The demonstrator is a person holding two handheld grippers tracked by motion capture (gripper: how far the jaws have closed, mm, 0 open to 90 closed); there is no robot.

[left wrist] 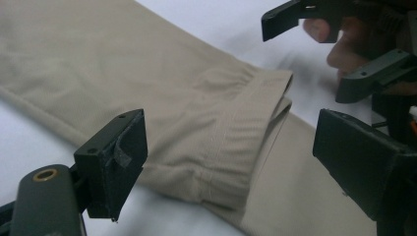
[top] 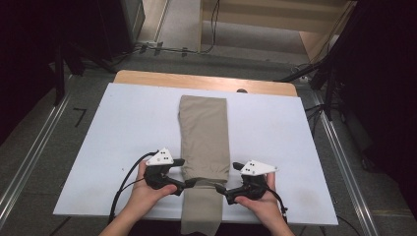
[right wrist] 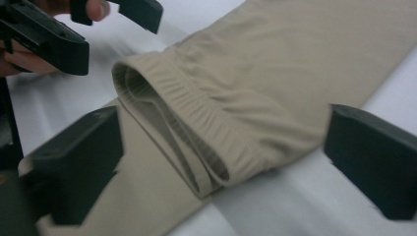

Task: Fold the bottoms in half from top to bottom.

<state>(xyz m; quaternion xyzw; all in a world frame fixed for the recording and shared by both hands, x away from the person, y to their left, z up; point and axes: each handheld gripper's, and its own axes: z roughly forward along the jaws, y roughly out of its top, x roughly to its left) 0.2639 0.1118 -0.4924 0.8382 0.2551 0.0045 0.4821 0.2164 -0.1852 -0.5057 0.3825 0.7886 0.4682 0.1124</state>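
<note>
Near the desk's [top: 123,128] front edge, each released hand-held gripper, left [top: 190,183] and right [top: 220,188], flanks the folded beige trousers' [top: 204,132] waistband end; they should each pinch every layer at opposite corners before lifting evenly.

The right gripper [right wrist: 216,162] has its jaws spread wide on either side of the beige trousers [right wrist: 275,83], whose elastic waistband [right wrist: 196,118] lies folded over between them on the white table [right wrist: 305,196]. The left gripper [right wrist: 78,29] hovers beyond.
</note>
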